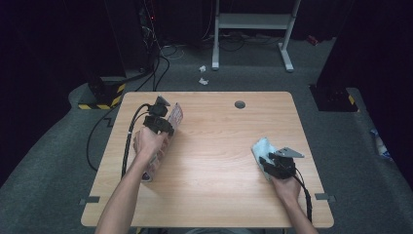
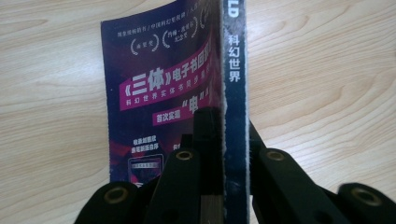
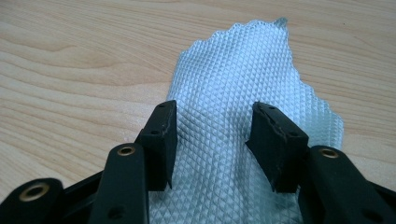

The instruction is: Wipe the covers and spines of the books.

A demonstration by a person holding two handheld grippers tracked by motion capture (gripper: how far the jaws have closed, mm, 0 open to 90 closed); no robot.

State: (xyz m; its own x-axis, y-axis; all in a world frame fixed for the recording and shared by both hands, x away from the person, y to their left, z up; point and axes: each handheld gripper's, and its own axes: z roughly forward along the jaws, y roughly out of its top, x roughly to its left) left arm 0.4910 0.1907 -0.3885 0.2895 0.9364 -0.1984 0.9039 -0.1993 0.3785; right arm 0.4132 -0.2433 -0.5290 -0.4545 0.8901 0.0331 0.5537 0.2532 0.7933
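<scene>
Black jaws of my left gripper [image 2: 223, 140] clamp the magazine [image 2: 187, 84] spine; my right gripper [image 3: 212, 140] gapes over the cloth [image 3: 252, 70], bare table [image 1: 219, 146] between.

Book [image 1: 165, 134] at table [image 1: 214, 161] left, near far edge; cloth [image 1: 263, 147] lower right, well apart.

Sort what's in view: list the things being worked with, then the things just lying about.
In use:
- magazine, clamped at its spine by the left hand-held gripper
- white textured cloth, between the right hand-held gripper's jaws

Lying about:
- crumpled paper scraps on the floor
- white stand behind the table
</scene>
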